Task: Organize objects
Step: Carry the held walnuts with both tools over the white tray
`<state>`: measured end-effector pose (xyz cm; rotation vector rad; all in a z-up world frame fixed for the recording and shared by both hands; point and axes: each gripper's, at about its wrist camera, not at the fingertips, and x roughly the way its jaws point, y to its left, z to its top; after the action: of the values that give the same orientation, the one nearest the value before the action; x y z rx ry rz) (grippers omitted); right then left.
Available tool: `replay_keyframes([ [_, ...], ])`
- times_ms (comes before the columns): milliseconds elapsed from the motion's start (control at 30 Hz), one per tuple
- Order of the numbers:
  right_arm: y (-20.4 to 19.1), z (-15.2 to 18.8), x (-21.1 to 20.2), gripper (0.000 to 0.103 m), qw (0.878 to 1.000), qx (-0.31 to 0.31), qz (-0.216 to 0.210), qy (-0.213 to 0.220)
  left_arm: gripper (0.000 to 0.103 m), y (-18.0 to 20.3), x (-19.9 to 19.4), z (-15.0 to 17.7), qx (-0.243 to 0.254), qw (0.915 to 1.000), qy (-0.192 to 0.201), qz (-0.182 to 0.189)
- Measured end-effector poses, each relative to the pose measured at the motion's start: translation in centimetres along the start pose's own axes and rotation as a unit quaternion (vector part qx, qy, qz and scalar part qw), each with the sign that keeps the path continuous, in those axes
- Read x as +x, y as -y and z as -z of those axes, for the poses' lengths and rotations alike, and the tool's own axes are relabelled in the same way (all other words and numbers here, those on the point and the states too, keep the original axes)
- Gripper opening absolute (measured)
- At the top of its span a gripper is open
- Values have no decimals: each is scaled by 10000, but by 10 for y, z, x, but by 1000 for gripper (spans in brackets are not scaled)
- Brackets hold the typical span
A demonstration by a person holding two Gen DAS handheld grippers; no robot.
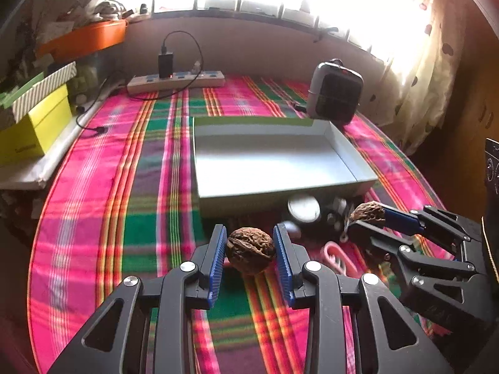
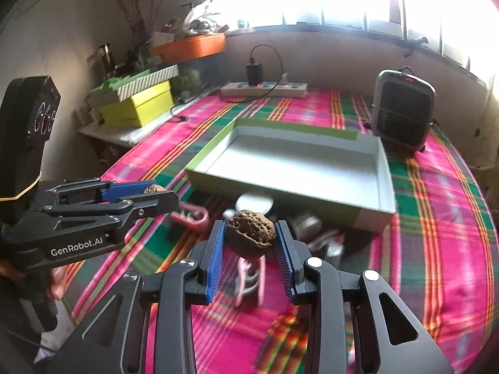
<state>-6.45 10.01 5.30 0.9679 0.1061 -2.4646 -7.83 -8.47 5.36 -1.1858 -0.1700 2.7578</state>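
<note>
A walnut (image 1: 250, 251) is gripped between the blue pads of the left claw (image 1: 250, 260), clear of the plaid cloth (image 1: 124, 187) that covers the desk. A second walnut (image 2: 251, 233) is gripped the same way in the right claw (image 2: 250, 251), likewise raised above the cloth. Both claws are clenched on their nuts, with the pads pressed against the shells on either side.

An open, shallow white box (image 1: 340, 149) with a green outer edge is seen just beyond both claws; its inside is bare. Near its front wall, small items are noted on the cloth: a round white lidded object (image 1: 304, 208), a pink plastic piece (image 1: 335, 255) and some blurred metal items that cannot be identified.

Further back, a power strip (image 1: 176, 81) with a plugged-in charger and a small heater (image 1: 335, 93) are recorded. A yellow box (image 1: 34, 131) is recorded on a side shelf to the left.
</note>
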Motion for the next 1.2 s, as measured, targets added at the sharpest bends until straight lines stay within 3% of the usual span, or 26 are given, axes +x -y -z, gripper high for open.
replay_keyframes([
  [433, 46, -52, 24, 34, 9994, 206, 288, 16, 29, -2, 42, -53, -21, 10000, -26, -16],
  [1200, 106, -83, 110, 34, 9950, 394, 655, -647, 29, -8, 123, -96, 128, 9984, -424, -361],
])
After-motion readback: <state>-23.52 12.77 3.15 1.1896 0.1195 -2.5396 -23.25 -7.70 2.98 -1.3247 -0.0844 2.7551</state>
